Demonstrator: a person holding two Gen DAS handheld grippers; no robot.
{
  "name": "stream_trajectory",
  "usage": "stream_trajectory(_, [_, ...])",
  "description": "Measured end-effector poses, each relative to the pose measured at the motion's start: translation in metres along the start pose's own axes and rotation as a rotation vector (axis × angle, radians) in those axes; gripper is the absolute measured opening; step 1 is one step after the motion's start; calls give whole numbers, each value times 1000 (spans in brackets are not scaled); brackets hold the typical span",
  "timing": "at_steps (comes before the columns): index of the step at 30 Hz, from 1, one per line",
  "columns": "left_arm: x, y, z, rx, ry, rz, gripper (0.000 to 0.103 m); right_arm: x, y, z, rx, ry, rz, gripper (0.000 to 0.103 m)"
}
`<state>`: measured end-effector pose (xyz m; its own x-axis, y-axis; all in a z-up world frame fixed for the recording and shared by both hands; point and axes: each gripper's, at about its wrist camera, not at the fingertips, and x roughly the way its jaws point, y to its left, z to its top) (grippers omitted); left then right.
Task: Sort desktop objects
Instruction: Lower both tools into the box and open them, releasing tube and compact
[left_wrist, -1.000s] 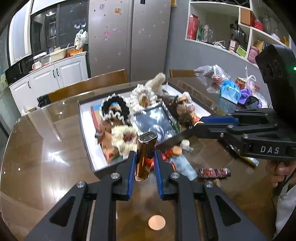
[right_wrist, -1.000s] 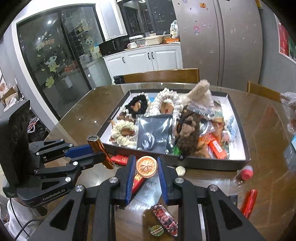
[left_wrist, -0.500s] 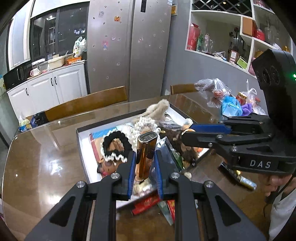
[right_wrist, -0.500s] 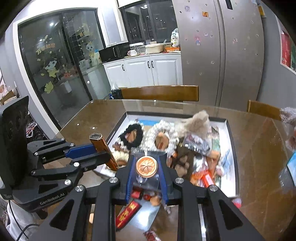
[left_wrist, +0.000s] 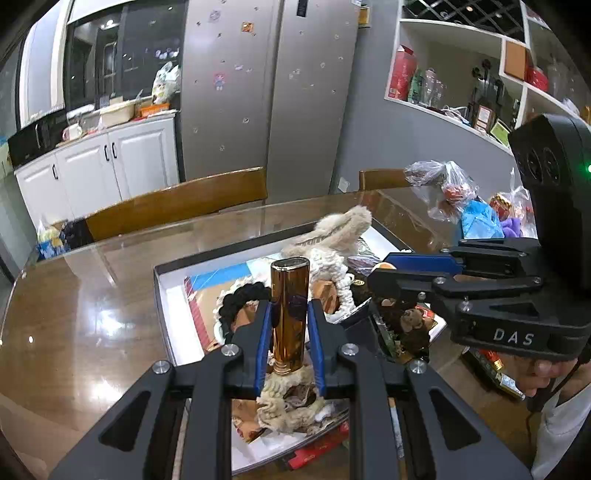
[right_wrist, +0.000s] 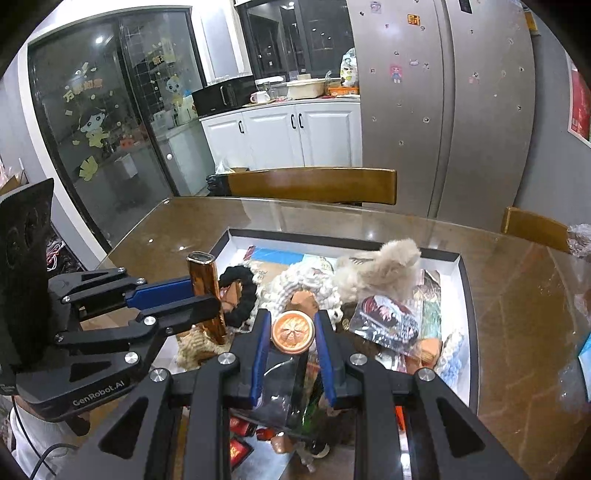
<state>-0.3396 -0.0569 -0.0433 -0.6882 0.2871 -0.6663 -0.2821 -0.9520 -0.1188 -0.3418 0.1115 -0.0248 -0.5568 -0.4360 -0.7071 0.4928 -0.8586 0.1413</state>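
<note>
My left gripper (left_wrist: 289, 315) is shut on an upright amber-gold tube (left_wrist: 289, 314), held over the near left part of a shallow black-rimmed box (left_wrist: 162, 295). The same tube (right_wrist: 207, 291) shows in the right wrist view, clamped by the left gripper (right_wrist: 201, 299). My right gripper (right_wrist: 291, 330) is shut on a round copper-coloured disc (right_wrist: 293, 330) with a flower pattern, above the box's near edge. The box (right_wrist: 463, 280) is crowded with a black scrunchie (right_wrist: 240, 291), white knitted pieces, a fluffy beige toy (right_wrist: 380, 269) and packets.
The box lies on a glossy brown table (left_wrist: 81, 317). Red packets (right_wrist: 240, 428) lie on the table below my right gripper. Plastic bags (left_wrist: 454, 195) sit at the table's far right. Wooden chair backs (right_wrist: 314, 184) stand behind the table. A person's hand (left_wrist: 543, 373) holds the right gripper.
Both grippers moved forward and a little up, from the table in front of the box to above its near edge. Each kept its hold: tube in the left, disc in the right.
</note>
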Motion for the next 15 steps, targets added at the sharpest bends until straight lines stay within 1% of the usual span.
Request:
stream_trajectory(2, [-1,2,0,-3,0,13,20,1,0,1,2,0,-1,25])
stream_trajectory(5, [-8,4,0,-18,-19,9,20,1,-1,0,11,2,0,25])
stream_trajectory(6, [-11,3,1,-18,-33,19,23,0,-1,0,14,1,1,25])
stream_trajectory(7, [-13,2,2,-19,-40,26,42,-1,-1,0,19,-3,2,27])
stream_trajectory(8, [-15,1,3,-18,-42,35,59,-1,-1,0,21,-4,5,38])
stream_trajectory(9, [-17,1,4,-22,-47,72,86,-2,0,1,24,-2,4,48])
stream_trajectory(10, [-19,1,5,-24,-57,96,102,-3,1,1,25,-4,-4,68])
stream_trajectory(11, [-21,1,5,-21,-76,111,102,-5,2,2,23,-10,-26,70])
stream_trajectory(12, [-23,0,5,-20,-88,110,102,-8,2,2,22,-23,-59,71])
stream_trajectory(15, [-24,0,5,-22,-85,115,102,-17,0,4,31,-40,-43,74])
